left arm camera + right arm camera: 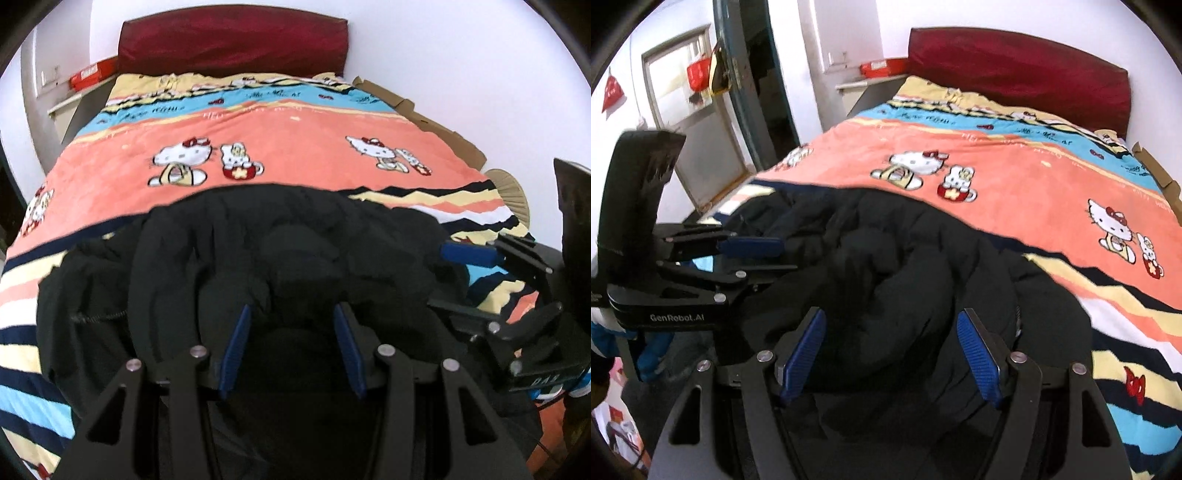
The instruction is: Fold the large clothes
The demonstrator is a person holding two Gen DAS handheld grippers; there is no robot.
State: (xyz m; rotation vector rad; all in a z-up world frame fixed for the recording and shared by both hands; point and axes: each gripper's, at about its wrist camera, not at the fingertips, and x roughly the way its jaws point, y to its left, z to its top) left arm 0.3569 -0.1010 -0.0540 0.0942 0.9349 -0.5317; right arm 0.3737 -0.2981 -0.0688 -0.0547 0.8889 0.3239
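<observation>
"GenRobot.AI" in pale letters on the side of the left gripper [753, 254] body, seen from the right wrist view, scribbly dark lettering on the blue band of the blanket [1015, 177] too blurred to read, red box [94, 74] label unreadable

Black jacket [295, 243] near edge hidden behind jaws.
</observation>
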